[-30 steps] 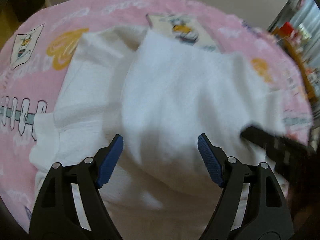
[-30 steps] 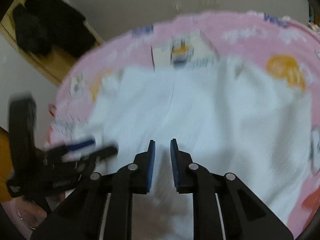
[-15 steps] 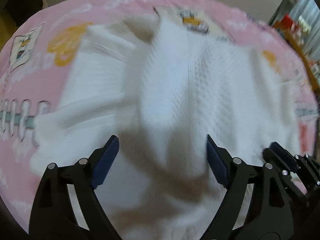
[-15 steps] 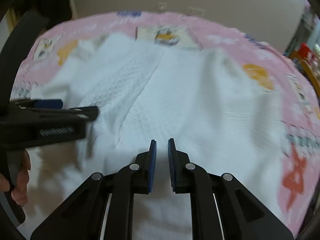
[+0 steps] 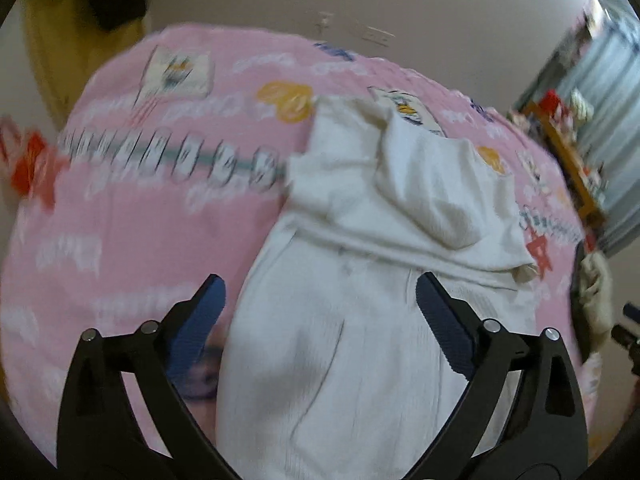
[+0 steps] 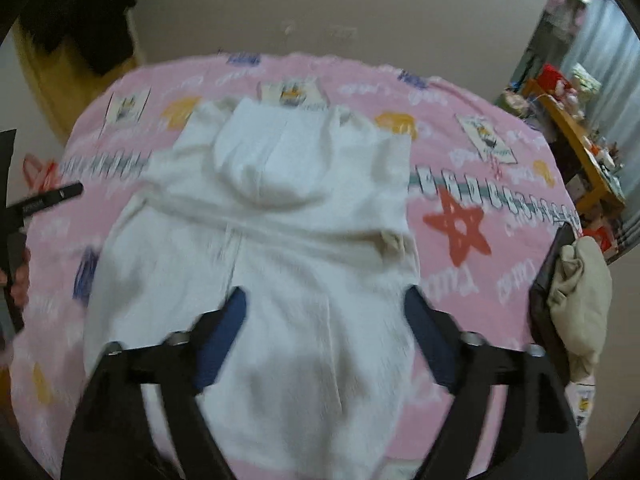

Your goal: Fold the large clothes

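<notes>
1. The white hoodie [image 6: 280, 240] lies flat on the pink bedsheet [image 6: 480, 288], hood [image 6: 260, 156] at the far end, body running toward the cameras. Sides look tucked in, so the shape is a narrow strip.
2. Left gripper [image 5: 320, 320]: jaws opening, wide apart, nothing btwn them; it hangs over the hoodie's left edge w/ bedsheet under its left finger.
3. Right gripper [image 6: 324, 340]: jaws opening too, also empty, above the middle of the hoodie's lower part. Cloth is released, not pinched.
4. Step, as I judge it: one fold just laid down and let go; both hands clear of the cloth. Prob mid-task, since the strip is long and not yet folded end to end.
5. Next move likely needs: both grippers down to one end of the strip, each pinching a corner through all layers, then carrying it over evenly.
6. Watch for: tucked sleeves slipping out when lifted; hood bunching.
7. A beige cloth [image 6: 580, 300] sits at the right edge of the bed, well apart from the hoodie.
</notes>
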`<act>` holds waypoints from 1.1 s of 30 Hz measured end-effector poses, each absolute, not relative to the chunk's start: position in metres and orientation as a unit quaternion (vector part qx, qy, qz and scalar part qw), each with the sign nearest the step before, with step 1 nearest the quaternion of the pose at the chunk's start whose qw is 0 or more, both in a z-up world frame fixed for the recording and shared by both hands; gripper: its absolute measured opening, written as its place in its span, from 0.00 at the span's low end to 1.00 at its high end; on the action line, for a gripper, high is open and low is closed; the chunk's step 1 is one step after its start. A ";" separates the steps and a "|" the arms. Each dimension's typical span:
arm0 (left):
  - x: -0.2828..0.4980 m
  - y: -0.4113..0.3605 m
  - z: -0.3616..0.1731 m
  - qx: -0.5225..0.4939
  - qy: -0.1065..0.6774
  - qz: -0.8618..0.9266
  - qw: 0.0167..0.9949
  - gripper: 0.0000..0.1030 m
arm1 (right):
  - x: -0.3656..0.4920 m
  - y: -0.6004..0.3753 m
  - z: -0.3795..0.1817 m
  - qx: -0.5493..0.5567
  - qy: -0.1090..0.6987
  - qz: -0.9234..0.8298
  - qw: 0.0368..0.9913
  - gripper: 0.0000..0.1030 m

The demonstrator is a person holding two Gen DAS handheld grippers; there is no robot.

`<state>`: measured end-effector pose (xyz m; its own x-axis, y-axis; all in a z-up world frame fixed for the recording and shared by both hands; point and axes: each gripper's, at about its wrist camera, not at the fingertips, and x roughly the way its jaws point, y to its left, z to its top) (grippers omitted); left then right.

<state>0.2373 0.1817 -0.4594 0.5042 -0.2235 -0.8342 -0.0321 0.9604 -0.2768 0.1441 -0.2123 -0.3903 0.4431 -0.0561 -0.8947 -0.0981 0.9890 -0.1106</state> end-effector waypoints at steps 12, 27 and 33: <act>0.112 0.269 -0.543 -0.090 0.563 0.018 0.821 0.93 | 0.039 -0.267 -0.527 -0.003 0.573 -0.045 0.819 0.90; 0.061 0.240 -0.617 -0.054 0.646 -0.048 0.760 0.93 | -0.036 -0.327 -0.607 0.129 0.603 -0.076 0.784 0.90; 0.052 0.217 -0.632 -0.057 0.662 -0.055 0.746 0.93 | -0.033 -0.313 -0.623 0.118 0.608 -0.065 0.782 0.90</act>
<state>0.0522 0.2169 -0.6317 0.1187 -0.1579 -0.9803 0.0066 0.9874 -0.1583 -0.0334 -0.3130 -0.6232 0.2523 0.0421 -0.9667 0.2447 0.9638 0.1059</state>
